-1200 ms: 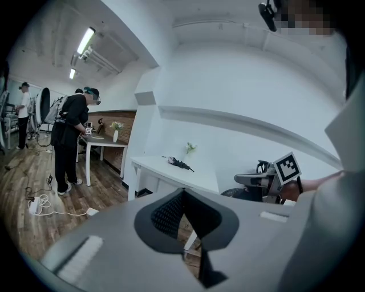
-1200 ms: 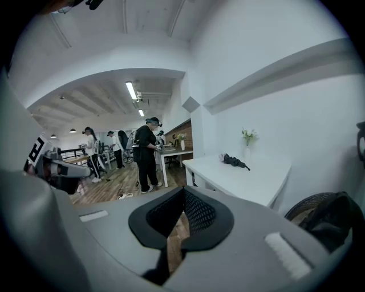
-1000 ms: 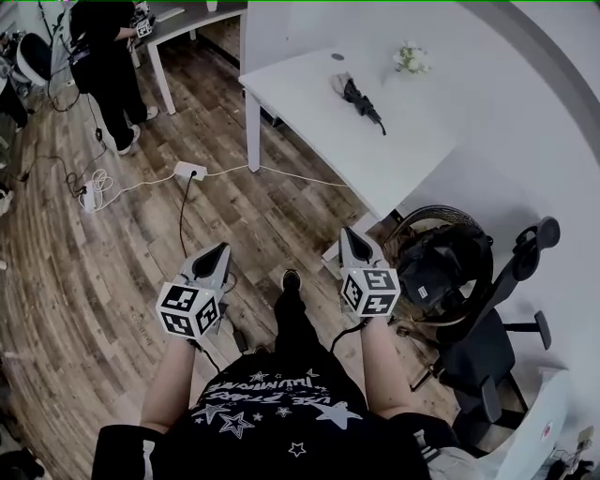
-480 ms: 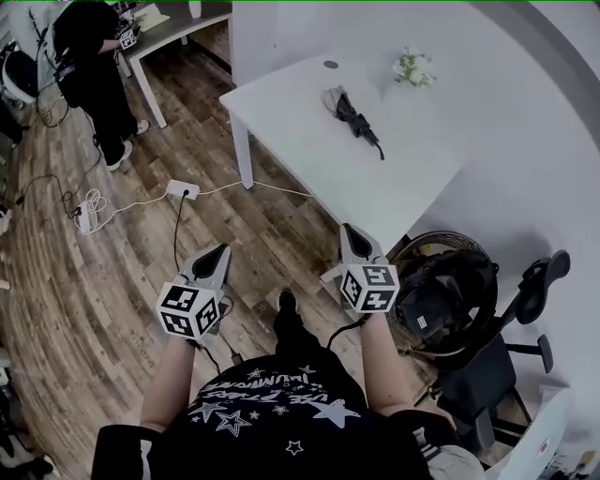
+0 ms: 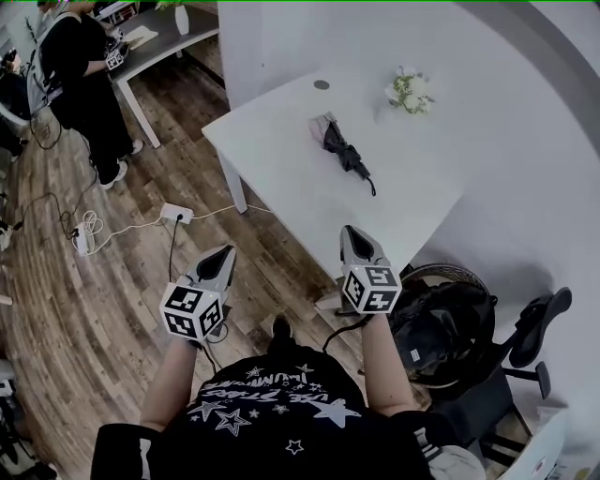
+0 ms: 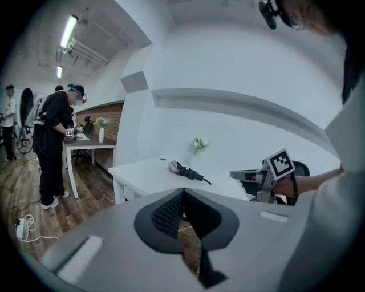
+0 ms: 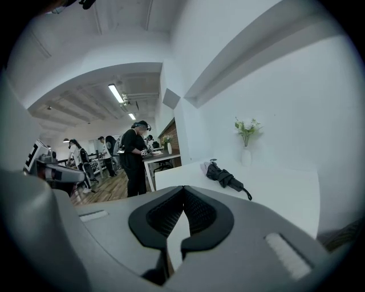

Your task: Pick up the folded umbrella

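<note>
Both finger pairs pressed together, empty: left gripper [image 5: 223,257], right gripper [image 5: 354,238]. Folded umbrella [image 5: 341,154] on table [image 5: 281,178], well ahead. Risk: closed fingers shove it off; strap [image 5: 371,189], apparently loose, snags.

Office; white desk [image 5: 281,155], swivel chair [image 5: 473,401]

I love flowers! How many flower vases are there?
2. One flower vase stands on the white table, beyond the folded umbrella; the other on the grey desk beside the standing person. More may be hidden elsewhere.
</note>
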A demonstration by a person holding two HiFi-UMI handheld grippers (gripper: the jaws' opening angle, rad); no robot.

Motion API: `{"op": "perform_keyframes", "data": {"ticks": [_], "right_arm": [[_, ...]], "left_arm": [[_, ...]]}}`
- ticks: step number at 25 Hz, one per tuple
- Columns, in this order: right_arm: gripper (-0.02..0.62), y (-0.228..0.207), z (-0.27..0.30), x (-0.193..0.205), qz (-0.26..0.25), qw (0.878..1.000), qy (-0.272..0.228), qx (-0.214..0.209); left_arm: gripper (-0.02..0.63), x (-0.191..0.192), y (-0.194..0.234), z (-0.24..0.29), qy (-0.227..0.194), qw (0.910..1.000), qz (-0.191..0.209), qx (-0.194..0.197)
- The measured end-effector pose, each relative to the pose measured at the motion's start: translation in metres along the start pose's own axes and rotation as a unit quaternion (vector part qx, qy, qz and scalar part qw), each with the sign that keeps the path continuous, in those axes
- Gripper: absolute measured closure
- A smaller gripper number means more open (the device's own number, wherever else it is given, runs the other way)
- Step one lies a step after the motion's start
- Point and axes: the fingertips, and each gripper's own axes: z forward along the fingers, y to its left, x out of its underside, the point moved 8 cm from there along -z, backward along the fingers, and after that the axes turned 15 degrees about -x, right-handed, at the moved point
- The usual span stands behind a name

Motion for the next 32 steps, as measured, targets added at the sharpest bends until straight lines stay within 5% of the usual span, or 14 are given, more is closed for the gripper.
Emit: {"op": "perform_keyframes", "data": {"ticks": [17, 32], "right_arm": [[0.578, -0.051, 0.042, -0.015, 0.008, 1.000, 0.014, -0.012], [0.578, -0.102, 0.097, -0.038, 0.018, 0.997, 0.039, 0.066]], "left_arm": [[0.603, -0.029, -0.006, 0.067, -0.006, 0.9999, -0.008, -0.006], [0.603, -0.063, 0.013, 0.190, 0.021, 0.9968, 0.009, 0.077]]}}
